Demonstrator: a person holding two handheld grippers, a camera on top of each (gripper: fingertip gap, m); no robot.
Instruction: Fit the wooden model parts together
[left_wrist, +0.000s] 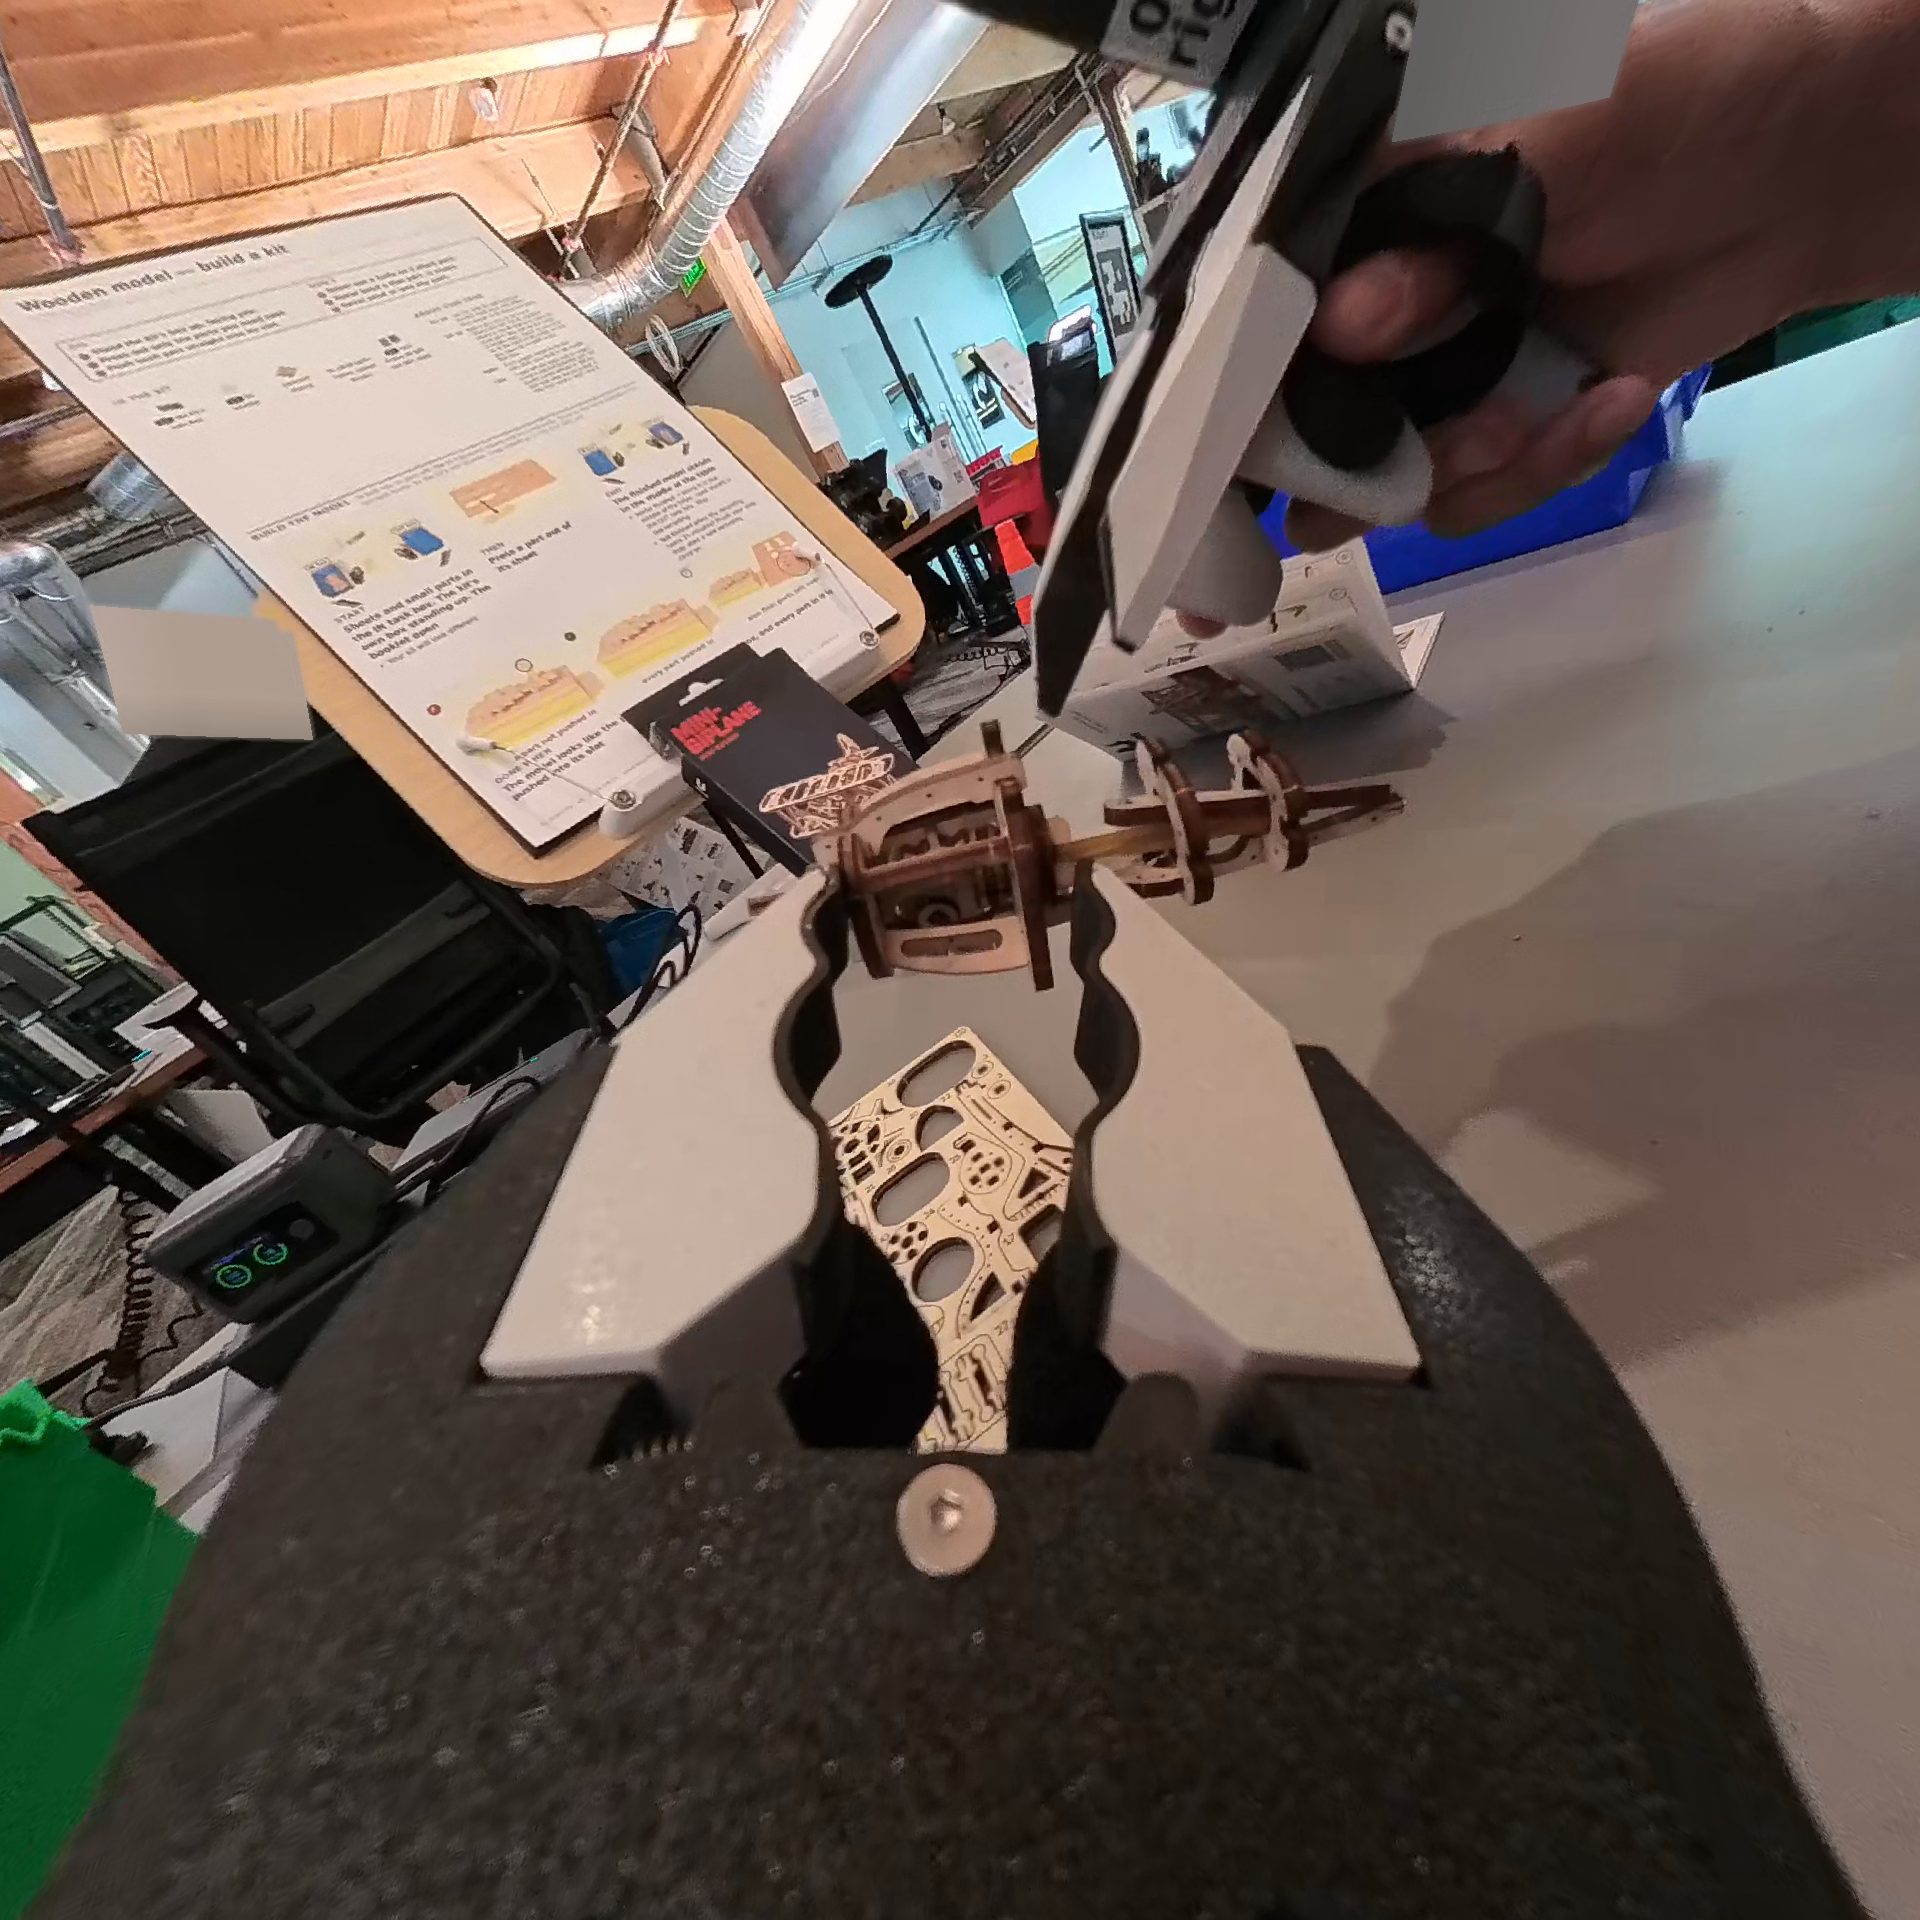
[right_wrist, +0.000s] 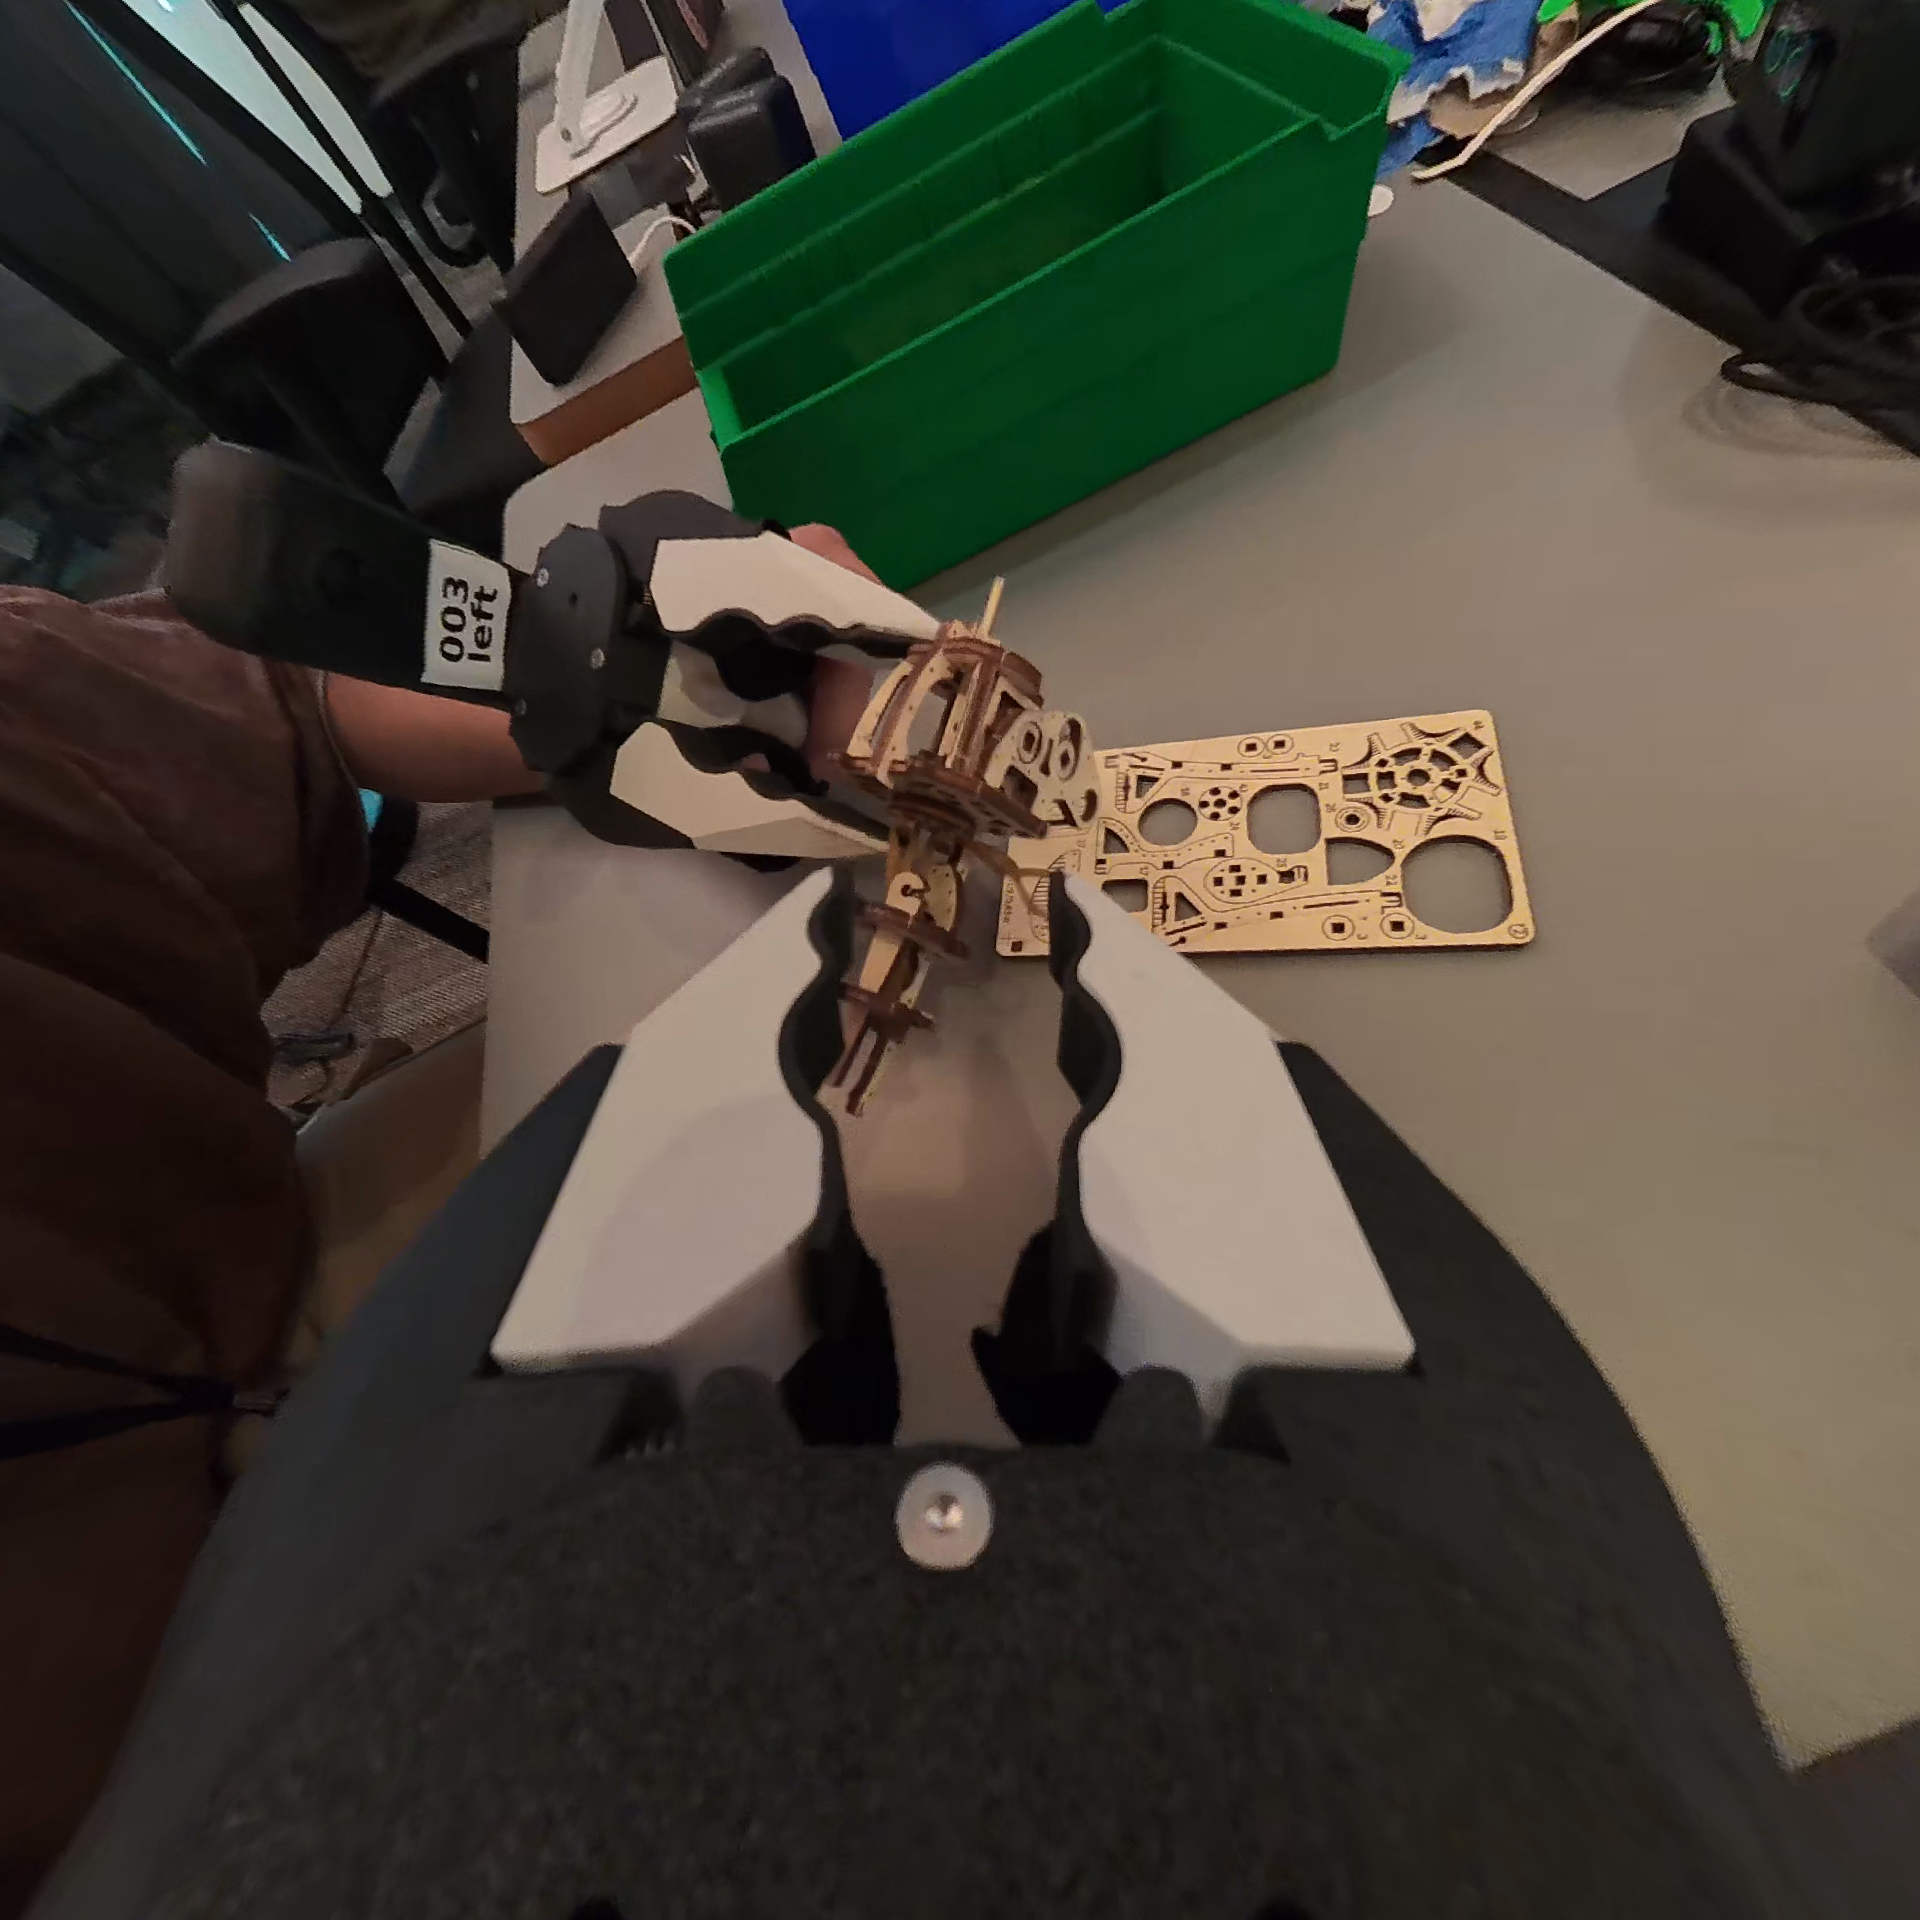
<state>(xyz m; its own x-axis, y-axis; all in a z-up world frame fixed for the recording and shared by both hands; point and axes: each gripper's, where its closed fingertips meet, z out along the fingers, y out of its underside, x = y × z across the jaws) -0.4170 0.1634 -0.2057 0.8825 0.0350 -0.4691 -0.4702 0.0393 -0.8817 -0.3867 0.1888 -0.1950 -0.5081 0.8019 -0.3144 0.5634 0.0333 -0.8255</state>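
Left claw (left_wrist: 951, 904): clamped at the tips on the front end of the wooden model (left_wrist: 956, 883), held up off the bench (left_wrist: 1558, 1039); seen from the right wrist view as the claw (right_wrist: 883, 748) coming in from the left, gripping the model (right_wrist: 966, 769) top and bottom.

Right claw (right_wrist: 951, 914): spread wide, gripping nothing; tail end of the model hangs down between its fingers, close to the left one, can't tell if touching. In the left wrist view it (left_wrist: 1081, 665) hangs tilted above the model, looking near-closed from that side-on angle.

Model: long and skeletal, thin stick running through it, tail section (left_wrist: 1216, 821) poking out past the left claw tips toward the far side.

Parts sheet (right_wrist: 1299, 831): flat on the bench just right of the model, lots of cut-out holes, near edge just beside the right claw's right fingertip; also visible straight below the left claw (left_wrist: 956, 1205).

Green bin (right_wrist: 1018, 281): behind the sheet, close to the bench's left edge, apart from the sheet.

Booklet (left_wrist: 1278, 665): lying open beyond the model, under the right claw.

Black box (left_wrist: 769, 748): propped against the instruction board (left_wrist: 416, 499) at the far bench edge.

Open room: bare grey bench to the right of the sheet and in front of it; left side tight, bench edge and a brown sleeve (right_wrist: 156, 883) right there.
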